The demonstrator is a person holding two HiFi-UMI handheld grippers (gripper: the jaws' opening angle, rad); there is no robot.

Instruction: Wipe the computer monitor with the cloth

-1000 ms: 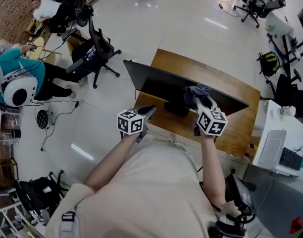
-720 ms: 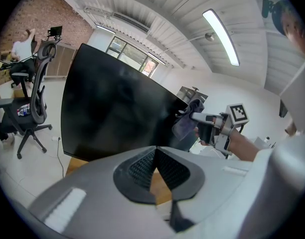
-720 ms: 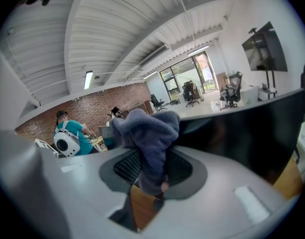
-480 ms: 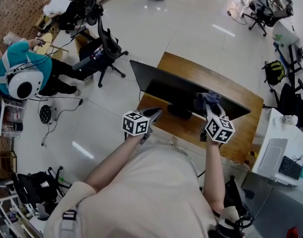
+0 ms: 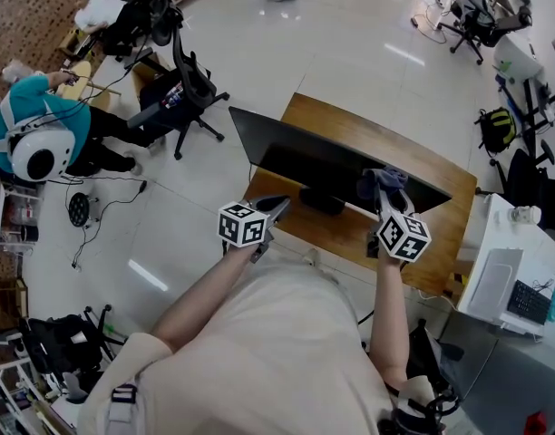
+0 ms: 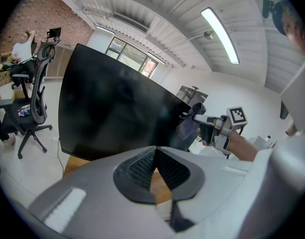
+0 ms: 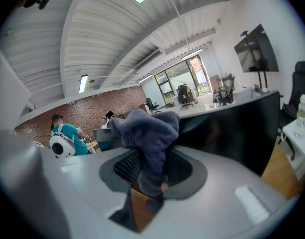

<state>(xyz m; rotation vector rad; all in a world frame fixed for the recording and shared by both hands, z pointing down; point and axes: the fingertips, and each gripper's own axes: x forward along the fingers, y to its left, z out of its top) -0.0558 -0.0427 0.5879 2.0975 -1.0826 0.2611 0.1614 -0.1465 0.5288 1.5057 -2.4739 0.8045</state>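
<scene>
A black computer monitor (image 5: pixel 323 166) stands on a small wooden desk (image 5: pixel 413 157); its dark screen (image 6: pixel 112 108) fills the left gripper view. My right gripper (image 5: pixel 384 196) is shut on a grey-purple cloth (image 5: pixel 379 182), which rests against the screen's right part near the top edge. The bunched cloth (image 7: pixel 147 133) sticks up between the jaws of the right gripper (image 7: pixel 151 178). My left gripper (image 5: pixel 276 208) hovers low in front of the monitor's left side, its jaws closed together with nothing between them (image 6: pixel 155 163). From there the right gripper with the cloth (image 6: pixel 192 121) shows at the screen's right.
An office chair (image 5: pixel 182 89) stands left of the desk. A person in teal with a white backpack (image 5: pixel 42 143) sits at far left. A white cabinet with a keyboard (image 5: pixel 518 284) stands at the right, with more chairs (image 5: pixel 472 7) beyond.
The cloth in my right gripper has shifted slightly to the right along the screen. The left gripper has stayed about where it was.
</scene>
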